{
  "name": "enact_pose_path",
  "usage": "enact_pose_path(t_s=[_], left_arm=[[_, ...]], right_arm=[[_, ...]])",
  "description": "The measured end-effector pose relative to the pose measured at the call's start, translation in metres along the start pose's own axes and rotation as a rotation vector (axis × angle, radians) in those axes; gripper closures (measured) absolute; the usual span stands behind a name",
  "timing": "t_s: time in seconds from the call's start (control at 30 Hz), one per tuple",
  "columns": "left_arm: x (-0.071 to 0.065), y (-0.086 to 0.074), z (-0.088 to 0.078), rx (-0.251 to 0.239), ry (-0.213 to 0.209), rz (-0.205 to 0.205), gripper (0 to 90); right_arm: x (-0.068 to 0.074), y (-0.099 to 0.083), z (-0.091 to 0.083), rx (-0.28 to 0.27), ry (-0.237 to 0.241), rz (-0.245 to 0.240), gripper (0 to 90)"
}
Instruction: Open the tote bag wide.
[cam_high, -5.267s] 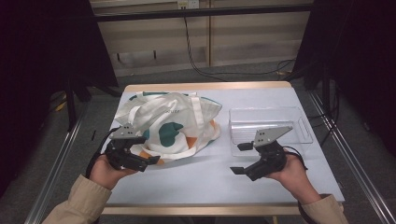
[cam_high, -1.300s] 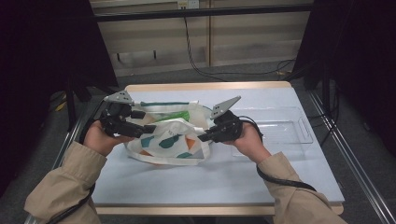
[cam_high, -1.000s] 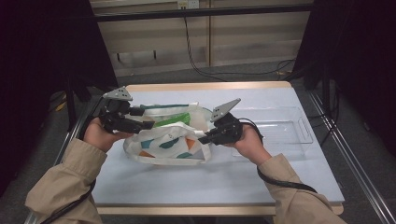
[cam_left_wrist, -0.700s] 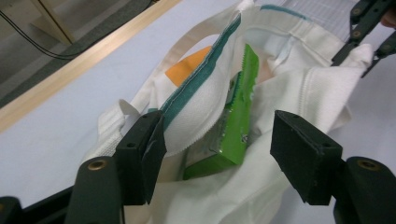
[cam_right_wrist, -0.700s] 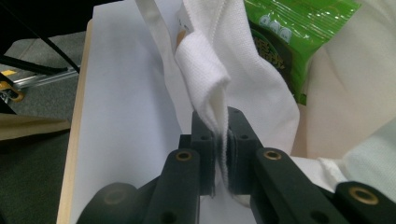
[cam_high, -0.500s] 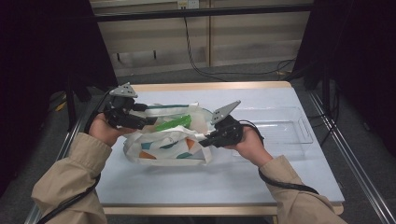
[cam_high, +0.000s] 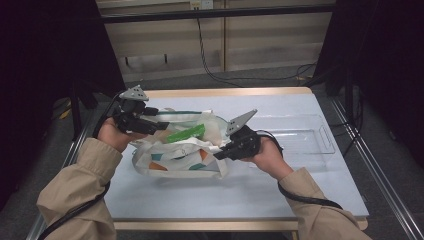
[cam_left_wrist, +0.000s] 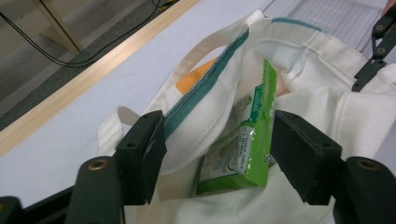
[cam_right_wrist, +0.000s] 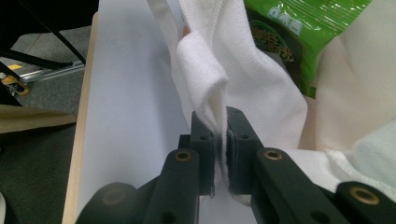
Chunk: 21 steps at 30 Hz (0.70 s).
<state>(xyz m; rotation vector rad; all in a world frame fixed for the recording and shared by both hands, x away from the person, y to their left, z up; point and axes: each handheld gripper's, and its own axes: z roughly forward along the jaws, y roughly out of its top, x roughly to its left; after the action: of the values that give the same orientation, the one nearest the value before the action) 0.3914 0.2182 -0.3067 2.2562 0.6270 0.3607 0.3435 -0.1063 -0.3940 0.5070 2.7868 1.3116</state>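
A white tote bag (cam_high: 175, 159) with teal trim and coloured patches lies on the table, its mouth held open. A green packet (cam_high: 186, 134) sits inside it. In the left gripper view, my left gripper (cam_left_wrist: 219, 154) is open. Its jaws stand wide apart on either side of the teal rim and the green packet (cam_left_wrist: 247, 140). In the high view, the left gripper (cam_high: 159, 125) reaches in from the bag's left. My right gripper (cam_right_wrist: 219, 140) is shut on a fold of the bag's white cloth (cam_right_wrist: 210, 70), at the bag's right side (cam_high: 221, 154).
A clear plastic tray (cam_high: 305, 136) lies on the table to the right of the bag, behind my right hand. The table's wooden far edge (cam_high: 225, 92) runs behind the bag. Metal rails (cam_high: 372, 165) flank both sides of the table.
The bag has come down from its raised, stretched position onto the table. My left gripper has moved right, into the bag's mouth around the green packet. The right gripper keeps its hold.
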Motion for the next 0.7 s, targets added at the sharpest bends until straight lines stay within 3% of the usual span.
enact_pose_path(t_s=[0.1, 0.17, 0.33, 0.43, 0.5, 0.6, 0.7], left_arm=[[0.001, 0.000, 0.003, -0.013, -0.001, -0.030, 42.5], [0.004, -0.001, 0.005, -0.006, 0.001, -0.028, 46.8], [0.007, 0.000, 0.007, -0.006, 0.022, -0.051, 54.3], [0.008, 0.000, 0.008, -0.005, 0.038, -0.059, 58.8], [0.009, -0.001, 0.009, -0.010, 0.040, -0.075, 62.7], [0.010, -0.002, 0.009, -0.001, 0.050, -0.070, 66.7], [0.010, -0.002, 0.009, 0.006, 0.056, -0.073, 69.1]], right_arm=[[0.002, -0.001, 0.001, -0.003, -0.006, 0.007, 81.3], [0.002, -0.001, 0.001, 0.001, -0.007, -0.005, 79.3], [0.006, 0.002, 0.002, 0.003, -0.025, -0.019, 67.2], [0.008, 0.006, 0.001, 0.004, -0.071, -0.024, 54.5], [0.008, 0.008, 0.001, -0.005, -0.066, -0.026, 53.9], [0.009, 0.010, 0.001, -0.023, -0.076, -0.032, 47.4], [0.011, 0.013, 0.000, -0.038, -0.072, -0.030, 46.6]])
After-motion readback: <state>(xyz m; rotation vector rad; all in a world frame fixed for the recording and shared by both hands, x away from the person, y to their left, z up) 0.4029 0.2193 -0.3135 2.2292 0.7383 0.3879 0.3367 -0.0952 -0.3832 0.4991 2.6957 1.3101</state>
